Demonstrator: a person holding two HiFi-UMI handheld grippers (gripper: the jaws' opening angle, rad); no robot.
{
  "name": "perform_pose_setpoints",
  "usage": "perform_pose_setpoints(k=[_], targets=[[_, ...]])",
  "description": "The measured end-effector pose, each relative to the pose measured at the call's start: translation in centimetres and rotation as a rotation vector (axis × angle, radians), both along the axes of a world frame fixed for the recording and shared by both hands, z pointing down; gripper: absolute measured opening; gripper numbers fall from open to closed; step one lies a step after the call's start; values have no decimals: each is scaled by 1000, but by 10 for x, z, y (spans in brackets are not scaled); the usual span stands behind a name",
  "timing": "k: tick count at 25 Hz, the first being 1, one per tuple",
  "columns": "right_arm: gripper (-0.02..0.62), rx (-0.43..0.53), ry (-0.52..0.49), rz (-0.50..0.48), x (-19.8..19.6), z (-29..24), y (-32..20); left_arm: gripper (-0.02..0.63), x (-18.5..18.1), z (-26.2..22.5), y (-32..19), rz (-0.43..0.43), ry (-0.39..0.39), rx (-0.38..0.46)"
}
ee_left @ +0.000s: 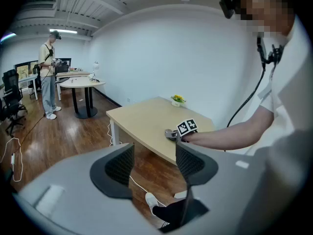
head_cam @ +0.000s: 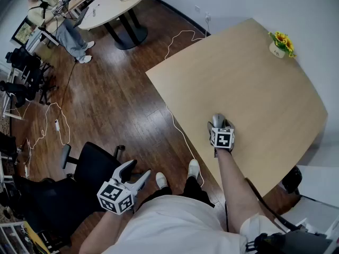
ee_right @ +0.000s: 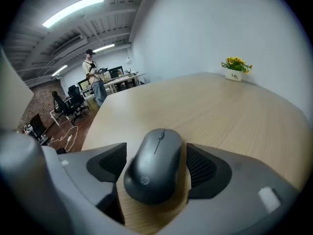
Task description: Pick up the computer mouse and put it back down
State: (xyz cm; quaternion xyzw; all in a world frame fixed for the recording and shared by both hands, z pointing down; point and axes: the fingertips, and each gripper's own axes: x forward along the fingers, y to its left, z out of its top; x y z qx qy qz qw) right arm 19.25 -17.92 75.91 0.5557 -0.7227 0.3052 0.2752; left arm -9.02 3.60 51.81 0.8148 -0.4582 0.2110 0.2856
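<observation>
A dark grey computer mouse [ee_right: 154, 165] rests on the light wooden table [head_cam: 254, 78], near its front edge. My right gripper [ee_right: 155, 155] straddles it, open, one pad on each side, and a strip of wood shows between the mouse and the right pad. From the head view, the mouse [head_cam: 217, 120] pokes out just beyond the right gripper [head_cam: 220, 127]. My left gripper [head_cam: 133, 174] hangs open and empty over the floor, well left of the table. In the left gripper view, its jaws [ee_left: 149, 163] frame the distant mouse [ee_left: 170, 133].
A small pot of yellow flowers [head_cam: 280, 45] stands at the table's far corner. A black office chair [head_cam: 90, 165] is beside my left gripper. A white cable [head_cam: 180, 131] trails along the floor by the table's edge. Another person [head_cam: 58, 20] stands near a round table [head_cam: 114, 4].
</observation>
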Motion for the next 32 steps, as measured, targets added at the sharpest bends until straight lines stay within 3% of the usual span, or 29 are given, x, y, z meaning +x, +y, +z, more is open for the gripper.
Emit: perform_pose_setpoints(k=[4,7,18,32], targets=[[373,20,62,18,3,4,2,238,-14,0,0,-15,4,1],[330,30,89,4,1,4,2,238,-25,3,-1,-29,14,-3],[302,20,56,-43,-9,-19,10,238,-36,5,-14,-5,56,28],[302,206,-91,-134,-50,-206,96,239,-19,-9,-34,168,165,125]])
